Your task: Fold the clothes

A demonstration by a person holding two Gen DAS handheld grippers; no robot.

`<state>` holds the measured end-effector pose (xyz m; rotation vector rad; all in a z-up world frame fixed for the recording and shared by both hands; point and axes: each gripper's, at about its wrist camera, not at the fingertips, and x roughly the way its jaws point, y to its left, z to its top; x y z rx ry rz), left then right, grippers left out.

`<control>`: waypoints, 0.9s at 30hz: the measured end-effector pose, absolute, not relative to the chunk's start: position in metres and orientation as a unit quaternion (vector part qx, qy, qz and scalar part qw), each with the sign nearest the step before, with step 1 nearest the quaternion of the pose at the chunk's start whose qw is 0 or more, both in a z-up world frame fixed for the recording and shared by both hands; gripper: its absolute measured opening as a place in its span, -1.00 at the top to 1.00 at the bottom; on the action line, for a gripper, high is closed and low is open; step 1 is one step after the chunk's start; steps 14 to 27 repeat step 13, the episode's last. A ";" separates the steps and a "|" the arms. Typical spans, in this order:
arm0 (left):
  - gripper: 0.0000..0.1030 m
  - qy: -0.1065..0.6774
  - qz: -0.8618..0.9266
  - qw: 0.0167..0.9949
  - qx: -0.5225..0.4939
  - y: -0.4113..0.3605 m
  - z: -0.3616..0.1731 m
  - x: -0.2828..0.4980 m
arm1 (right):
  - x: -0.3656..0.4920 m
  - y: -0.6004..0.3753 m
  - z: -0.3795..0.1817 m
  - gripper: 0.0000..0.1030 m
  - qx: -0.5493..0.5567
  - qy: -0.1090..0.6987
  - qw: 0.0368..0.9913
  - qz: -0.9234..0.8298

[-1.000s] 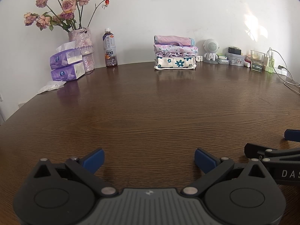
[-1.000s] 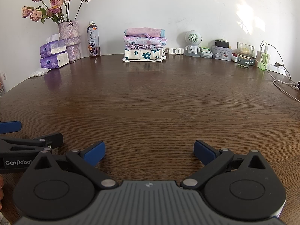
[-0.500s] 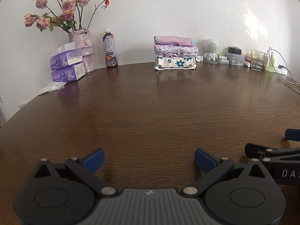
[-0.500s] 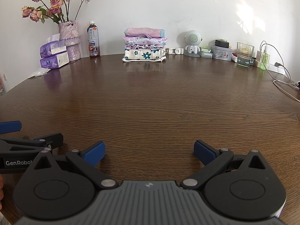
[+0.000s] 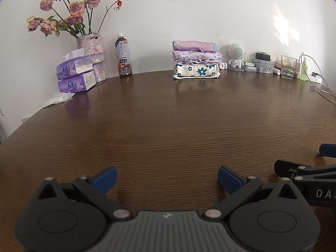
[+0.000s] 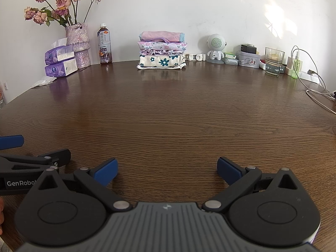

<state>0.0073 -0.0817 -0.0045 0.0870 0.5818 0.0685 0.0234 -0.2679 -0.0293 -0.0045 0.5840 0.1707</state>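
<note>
Clothes [image 5: 196,59], folded and piled in a neat stack of four, sat at the far edge of the wooden table [image 5: 168,126] against the white wall, as the left wrist view showed. The left gripper [image 5: 167,177] hovered low over the near part of the table, its blue-padded fingers [image 5: 105,178] spread wide with nothing between them, well apart from the stack. To the left of the stack stood a tea bottle [image 5: 124,57], a vase of roses [image 5: 92,56] and two tissue packs [image 5: 75,74]; to its right, a small white robot figure [image 5: 236,57] and a glass [image 5: 288,67]. Part of the right gripper [image 5: 310,169] showed at the right edge.

From the right wrist view, the right gripper [image 6: 167,168] was likewise spread wide and empty above bare wood. The stack [image 6: 162,50] lay far ahead by the wall. The left gripper [image 6: 31,161] showed partly at the left edge, just beside the right one.
</note>
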 end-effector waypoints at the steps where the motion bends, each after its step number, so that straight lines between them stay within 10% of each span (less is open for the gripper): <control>1: -0.99 0.287 0.034 0.957 0.043 -0.082 -0.005 0.007 | 0.023 -0.268 -0.029 -0.99 -0.002 0.287 0.954 0.084; 27: -0.99 0.285 0.035 0.957 0.045 -0.083 -0.005 0.006 | 0.023 -0.268 -0.029 -0.99 -0.002 0.287 0.954 0.084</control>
